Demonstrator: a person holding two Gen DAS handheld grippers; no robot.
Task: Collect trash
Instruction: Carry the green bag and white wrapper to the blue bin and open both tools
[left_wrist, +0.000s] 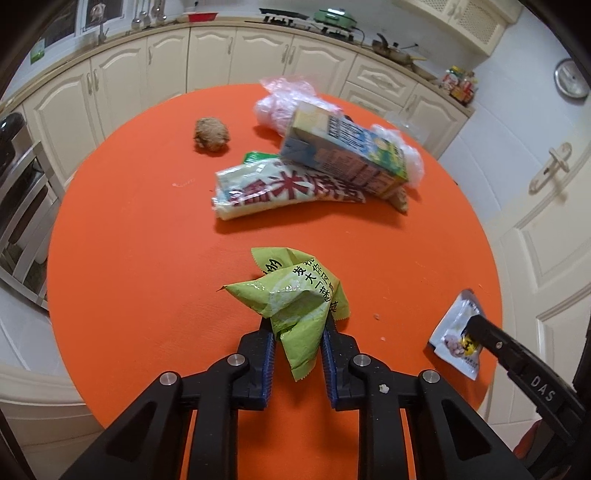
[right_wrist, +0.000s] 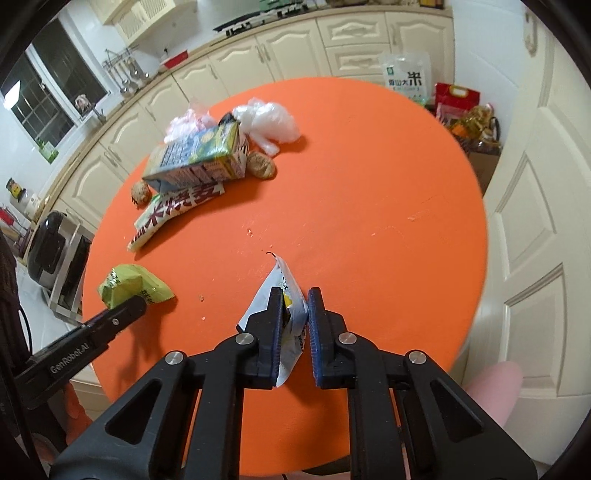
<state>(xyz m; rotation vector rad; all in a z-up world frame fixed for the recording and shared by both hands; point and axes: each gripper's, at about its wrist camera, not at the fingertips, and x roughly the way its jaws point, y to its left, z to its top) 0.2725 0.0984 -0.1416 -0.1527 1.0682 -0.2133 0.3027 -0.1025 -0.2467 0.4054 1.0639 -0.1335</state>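
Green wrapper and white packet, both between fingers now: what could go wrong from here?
1. The left gripper pinches only a crumpled fold of the green wrapper; it may slide out on lifting.
2. The right gripper has the white packet against one finger, a gap showing at the other, so the hold looks loose.
3. The carton lies tilted on the rice bag and could slide off.

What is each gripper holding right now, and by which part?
Left gripper pinches the green wrapper by its crumpled near end. Right gripper clamps the white packet around its middle.
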